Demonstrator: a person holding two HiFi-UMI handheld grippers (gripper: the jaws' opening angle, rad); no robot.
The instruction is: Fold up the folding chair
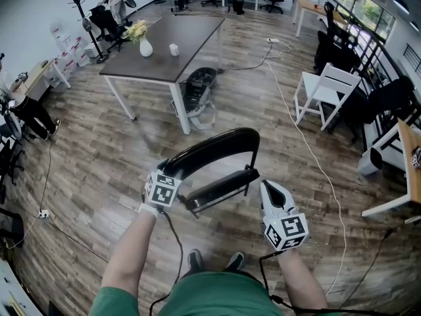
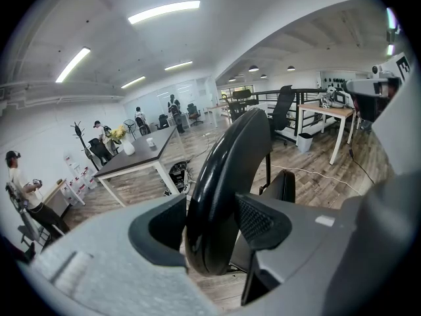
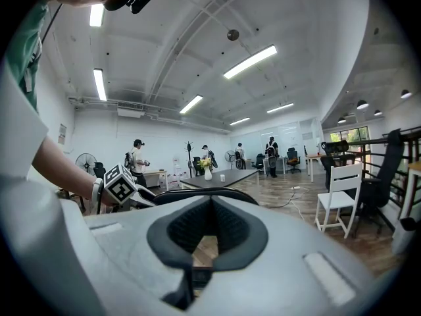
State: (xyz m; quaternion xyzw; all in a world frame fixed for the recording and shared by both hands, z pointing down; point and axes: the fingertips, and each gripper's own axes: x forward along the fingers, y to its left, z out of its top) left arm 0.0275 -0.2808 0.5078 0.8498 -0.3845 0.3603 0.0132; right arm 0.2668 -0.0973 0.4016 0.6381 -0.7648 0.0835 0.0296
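Note:
The black folding chair stands in front of me in the head view, its curved backrest [image 1: 217,143] above the seat [image 1: 220,191]. My left gripper [image 1: 175,171] is shut on the left end of the backrest. In the left gripper view the black backrest [image 2: 227,176] runs between the two pads [image 2: 260,219] of that gripper [image 2: 210,232]. My right gripper [image 1: 267,188] hangs just right of the seat's right end, apart from it, shut and empty. In the right gripper view the shut gripper [image 3: 209,232] looks over the backrest [image 3: 197,193] toward the left gripper's marker cube [image 3: 122,184].
A dark table [image 1: 197,41] with a vase and a cup stands beyond the chair, a black bag [image 1: 197,91] under it. A white chair [image 1: 325,91] stands at the right, with a white cable [image 1: 309,157] across the floor. A wooden desk [image 1: 411,170] sits at the far right. People stand at the left.

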